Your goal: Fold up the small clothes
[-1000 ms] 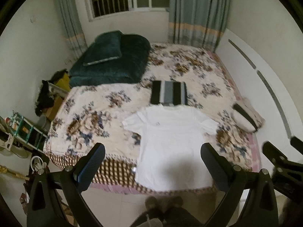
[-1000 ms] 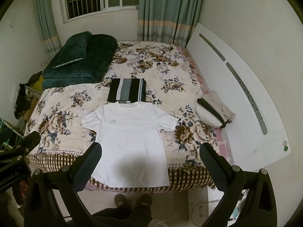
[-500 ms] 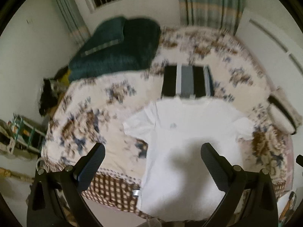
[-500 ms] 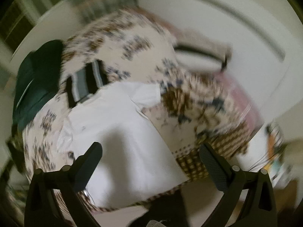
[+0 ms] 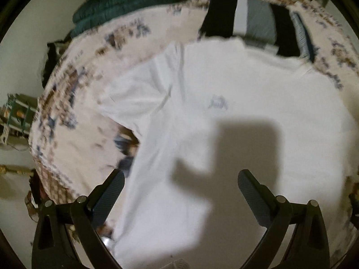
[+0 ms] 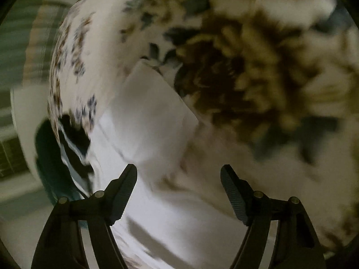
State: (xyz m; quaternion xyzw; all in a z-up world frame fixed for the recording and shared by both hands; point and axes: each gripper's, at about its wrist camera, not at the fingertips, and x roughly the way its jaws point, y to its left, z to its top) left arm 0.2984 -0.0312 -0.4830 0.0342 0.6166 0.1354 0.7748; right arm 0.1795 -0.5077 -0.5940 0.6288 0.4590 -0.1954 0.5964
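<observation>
A white T-shirt (image 5: 235,116) lies flat on the floral bedspread (image 5: 85,139), collar toward the far side. My left gripper (image 5: 180,183) is open and empty, hovering over the shirt's body near its left side; its shadow falls on the cloth. In the right wrist view my right gripper (image 6: 178,179) is open and empty, close above the shirt's right sleeve (image 6: 154,116) where it meets the bedspread (image 6: 258,85). Both views are blurred by motion.
A folded black, grey and white striped garment (image 5: 253,20) lies just beyond the shirt's collar; it also shows in the right wrist view (image 6: 74,141). A dark green quilt (image 5: 125,6) sits at the far left of the bed. Clutter (image 5: 18,116) stands beside the bed's left edge.
Both grippers have dropped from a high view of the whole bed to close above the shirt. The right gripper swung toward the right sleeve. Both stay open.
</observation>
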